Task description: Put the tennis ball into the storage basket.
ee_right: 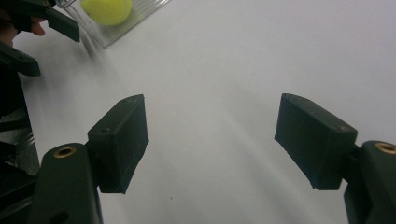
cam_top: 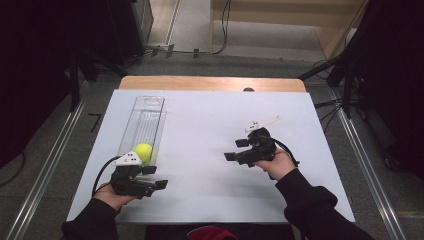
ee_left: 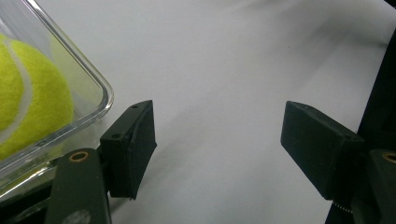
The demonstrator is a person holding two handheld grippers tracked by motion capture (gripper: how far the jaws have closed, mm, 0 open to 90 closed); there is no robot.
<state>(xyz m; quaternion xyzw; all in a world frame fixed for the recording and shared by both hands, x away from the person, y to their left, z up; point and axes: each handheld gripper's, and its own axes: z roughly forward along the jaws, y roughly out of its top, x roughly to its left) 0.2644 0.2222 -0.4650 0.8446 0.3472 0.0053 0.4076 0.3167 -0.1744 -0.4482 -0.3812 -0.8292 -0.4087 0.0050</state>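
On the white surface [cam_top: 210, 130] a person holds 2 claws, both empty with their jaws spread wide. The left claw [cam_top: 155, 177] sits at the near end of a long clear plastic tray [cam_top: 146, 112], its jaws pointing away from the tray across bare surface. A yellow-green tennis ball [cam_top: 143, 152] lies inside the tray's near end, just behind the left claw's grey plate; in the left gripper view the ball [ee_left: 28, 93] sits behind the tray's rounded clear corner [ee_left: 100, 95], just beside the claw's left jaw (whether jaw and tray touch I cannot tell). The right claw [cam_top: 236, 149] is well apart from the tray, its jaws pointing toward the left claw. In the right gripper view, beyond the right claw's wide jaws, the ball [ee_right: 106, 9] and tray [ee_right: 140, 18] show farther off.
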